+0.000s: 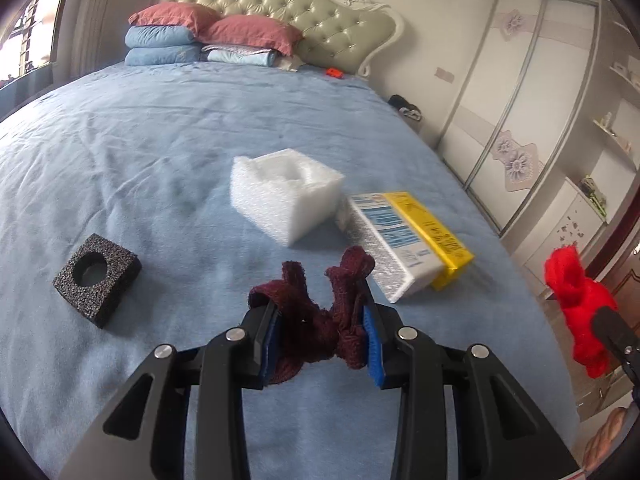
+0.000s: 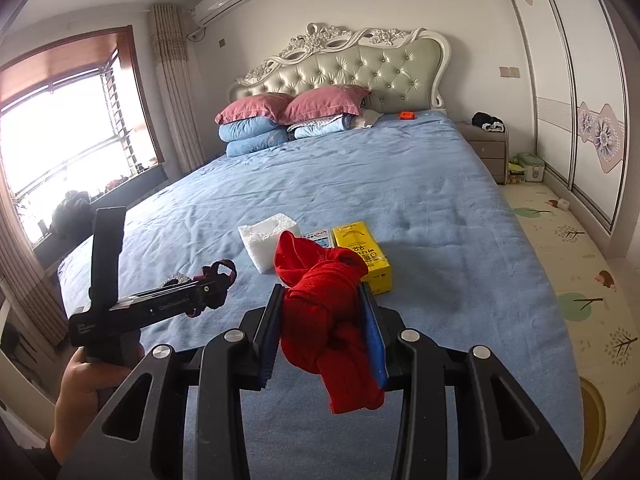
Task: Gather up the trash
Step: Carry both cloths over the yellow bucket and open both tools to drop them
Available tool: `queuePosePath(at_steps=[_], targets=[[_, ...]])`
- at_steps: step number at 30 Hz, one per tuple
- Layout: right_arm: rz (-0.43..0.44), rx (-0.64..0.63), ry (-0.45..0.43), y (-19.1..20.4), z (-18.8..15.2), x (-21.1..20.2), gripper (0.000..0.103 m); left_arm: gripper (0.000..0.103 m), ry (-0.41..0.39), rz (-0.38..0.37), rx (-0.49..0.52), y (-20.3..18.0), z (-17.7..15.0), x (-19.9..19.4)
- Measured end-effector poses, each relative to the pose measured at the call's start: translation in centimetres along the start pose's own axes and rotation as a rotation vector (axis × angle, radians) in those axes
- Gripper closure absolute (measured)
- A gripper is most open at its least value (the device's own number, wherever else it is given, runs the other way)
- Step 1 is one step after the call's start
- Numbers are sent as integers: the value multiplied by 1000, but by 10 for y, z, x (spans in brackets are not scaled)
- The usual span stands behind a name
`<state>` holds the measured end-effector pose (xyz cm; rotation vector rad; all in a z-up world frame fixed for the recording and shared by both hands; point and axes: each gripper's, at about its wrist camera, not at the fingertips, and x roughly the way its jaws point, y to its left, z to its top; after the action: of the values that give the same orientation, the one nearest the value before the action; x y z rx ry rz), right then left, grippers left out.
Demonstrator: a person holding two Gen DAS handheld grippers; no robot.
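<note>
Blue bed (image 1: 120, 152) is being used as a rest for white foam (image 1: 286, 196), a carton (image 1: 412, 236) with blurred, unreadable print, and black foam (image 1: 97, 279). A maroon rag (image 1: 320, 320) is being clamped above it by the left gripper (image 1: 320, 344), a red rag (image 2: 326, 312) by the right gripper (image 2: 324, 332).

Bed (image 1: 160, 128), blue sheet: white foam block (image 1: 284, 194), carton (image 1: 408, 236), black foam square (image 1: 97, 278) are carried; pillows (image 1: 212, 36) stacked far.
</note>
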<state>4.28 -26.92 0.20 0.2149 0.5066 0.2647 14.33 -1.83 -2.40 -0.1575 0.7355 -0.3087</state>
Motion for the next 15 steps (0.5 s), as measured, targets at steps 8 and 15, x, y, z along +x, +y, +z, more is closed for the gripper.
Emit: queuePosePath(at_steps=[8,15], targets=[[-76,32,-67,-32,-6,-44,67,68,-29,-92,138,-81,-4,-14],[-170,78,-128,-80,-11,-86,67,68,-5,-195,222,-156,-14,-7]])
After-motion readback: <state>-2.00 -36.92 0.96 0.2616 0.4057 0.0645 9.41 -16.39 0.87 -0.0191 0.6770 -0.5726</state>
